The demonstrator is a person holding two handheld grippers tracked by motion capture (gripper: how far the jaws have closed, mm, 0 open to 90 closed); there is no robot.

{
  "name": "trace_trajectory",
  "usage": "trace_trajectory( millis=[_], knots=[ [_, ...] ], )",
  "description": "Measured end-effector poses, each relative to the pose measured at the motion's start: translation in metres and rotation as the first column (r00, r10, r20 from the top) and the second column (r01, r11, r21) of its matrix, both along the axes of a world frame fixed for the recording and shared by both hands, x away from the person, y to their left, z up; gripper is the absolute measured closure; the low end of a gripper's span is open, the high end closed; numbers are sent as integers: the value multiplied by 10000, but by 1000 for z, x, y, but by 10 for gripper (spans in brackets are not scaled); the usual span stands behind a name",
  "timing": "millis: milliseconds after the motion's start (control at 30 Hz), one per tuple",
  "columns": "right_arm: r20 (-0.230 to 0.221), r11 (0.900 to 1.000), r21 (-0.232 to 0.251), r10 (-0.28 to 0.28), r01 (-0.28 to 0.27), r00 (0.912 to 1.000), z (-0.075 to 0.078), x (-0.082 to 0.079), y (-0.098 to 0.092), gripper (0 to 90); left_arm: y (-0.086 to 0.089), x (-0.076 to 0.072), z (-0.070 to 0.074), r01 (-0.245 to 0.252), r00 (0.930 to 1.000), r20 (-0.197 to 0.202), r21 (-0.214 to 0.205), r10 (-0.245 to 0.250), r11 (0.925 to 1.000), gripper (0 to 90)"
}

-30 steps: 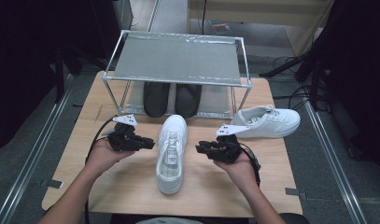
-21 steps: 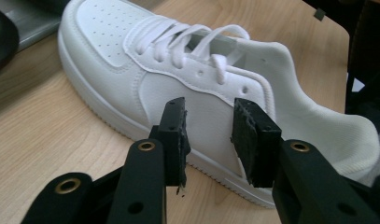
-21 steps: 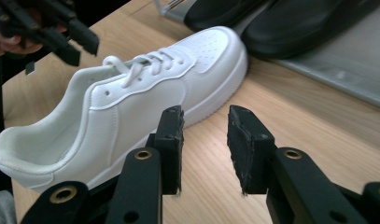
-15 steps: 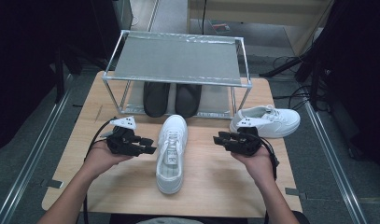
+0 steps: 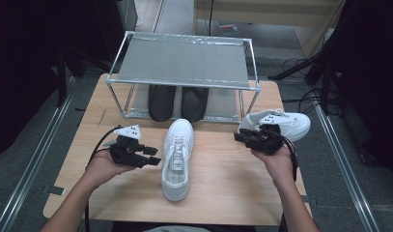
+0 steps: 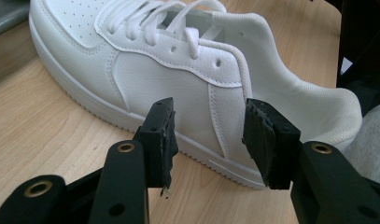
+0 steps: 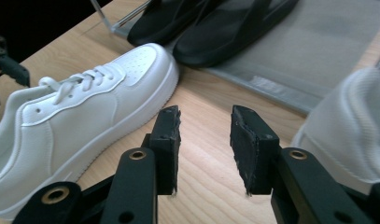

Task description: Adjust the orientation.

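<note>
A white sneaker (image 5: 177, 157) lies in the middle of the wooden table, toe toward the rack. My left gripper (image 5: 153, 158) sits just left of it. In the left gripper view the sneaker's side (image 6: 178, 79) lies just past that gripper (image 6: 211, 140), whose jaws have just been opening; they stand open with nothing between them. My right gripper (image 5: 238, 137) hovers open in front of a second white sneaker (image 5: 286, 123) at the right. Its jaws have opened a little within the last second. In the right gripper view, bare table shows between the jaws of this gripper (image 7: 204, 149).
A metal rack (image 5: 184, 60) with a grey top shelf stands at the back. A pair of black shoes (image 5: 177, 102) sits under it, also shown as black shoes (image 7: 211, 28) in the right gripper view. The table edge (image 5: 290, 212) runs close behind the right forearm.
My right hand has moved right, away from the middle sneaker, to the second sneaker. The left hand stayed in place and its jaws spread wider beside the middle sneaker.
</note>
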State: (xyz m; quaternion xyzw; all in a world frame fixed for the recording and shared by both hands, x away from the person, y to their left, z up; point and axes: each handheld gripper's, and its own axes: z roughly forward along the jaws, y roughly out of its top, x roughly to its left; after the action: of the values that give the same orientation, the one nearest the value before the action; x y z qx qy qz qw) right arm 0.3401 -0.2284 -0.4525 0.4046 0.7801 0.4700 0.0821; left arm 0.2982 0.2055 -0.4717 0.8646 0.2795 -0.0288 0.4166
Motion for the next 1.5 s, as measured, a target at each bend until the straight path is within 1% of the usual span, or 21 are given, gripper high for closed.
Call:
trace_trajectory(
  millis=[67, 167, 333, 500, 533, 567, 633, 733, 800, 867, 967, 1033, 1133, 1233, 1267, 1367, 1400, 1500],
  knots=[
    [-19, 10000, -1, -81, 81, 10000, 1, 1, -3, 640, 0, 0, -1, 55, 10000, 17, 83, -55, 10000, 536],
    [38, 9997, -52, -225, 225, 9997, 1, 5, -9, 640, -1, 0, -1, 57, 10000, 3, 86, -57, 9999, 536],
    [4, 9982, -92, -587, 587, 9983, 0, 11, -20, 641, 0, -2, -2, 80, 10000, -18, 170, -80, 9998, 534],
    [-73, 9954, -128, -947, 946, 9955, -1, 20, -30, 638, 1, -5, -4, -26, 10000, -62, 198, 27, 9998, 533],
    [-119, 9946, -207, -1016, 1013, 9948, -1, 21, -31, 638, 2, -6, -4, -26, 10000, -57, 257, 27, 9997, 532],
    [-90, 9938, -240, -1084, 1081, 9941, -1, 23, -32, 638, 2, -6, -4, -59, 10000, -77, 215, 61, 9998, 532],
    [-88, 9930, -204, -1167, 1165, 9931, -2, 26, -34, 638, 3, -8, -5, -83, 9999, -81, 259, 85, 9996, 531],
    [-61, 9903, -337, -1350, 1347, 9908, -2, 31, -35, 630, 6, -9, -5, -177, 9998, -107, 254, 180, 9995, 531],
    [-118, 9883, -324, -1497, 1492, 9887, -3, 34, -37, 627, 7, -10, -5, -244, 9997, -93, 217, 246, 9995, 531],
    [-205, 9869, -369, -1579, 1571, 9872, -5, 37, -39, 625, 7, -11, -6, -221, 9997, -99, 283, 224, 9994, 531],
    [-351, 9859, -558, -1597, 1576, 9865, -11, 43, -37, 622, 7, -12, -7, -234, 9996, -133, 339, 239, 9991, 530],
    [-545, 9860, -631, -1581, 1546, 9859, -14, 47, -35, 624, 8, -13, -7, -260, 9996, -126, 350, 265, 9990, 530],
    [-655, 9849, -789, -1596, 1543, 9850, -23, 53, -31, 627, 9, -13, -7, -260, 9996, -139, 392, 266, 9989, 528],
    [-784, 9847, -832, -1598, 1533, 9840, -29, 58, -30, 629, 9, -13, -8, -261, 9995, -146, 408, 267, 9988, 527],
    [-833, 9857, -740, -1572, 1512, 9840, -31, 60, -30, 627, 9, -13, -8, -273, 9995, -153, 412, 280, 9988, 526],
    [-822, 9875, -611, -1501, 1454, 9852, -36, 63, -29, 624, 8, -13, -8, -275, 9994, -184, 410, 283, 9988, 525],
    [-846, 9875, -647, -1492, 1440, 9852, -37, 63, -28, 624, 8, -13, -8, -269, 9994, -198, 402, 277, 9988, 525],
    [-715, 9865, -769, -1501, 1446, 9861, -39, 64, -25, 626, 7, -13, -8, -236, 9996, -166, 372, 242, 9990, 522]
  ],
)
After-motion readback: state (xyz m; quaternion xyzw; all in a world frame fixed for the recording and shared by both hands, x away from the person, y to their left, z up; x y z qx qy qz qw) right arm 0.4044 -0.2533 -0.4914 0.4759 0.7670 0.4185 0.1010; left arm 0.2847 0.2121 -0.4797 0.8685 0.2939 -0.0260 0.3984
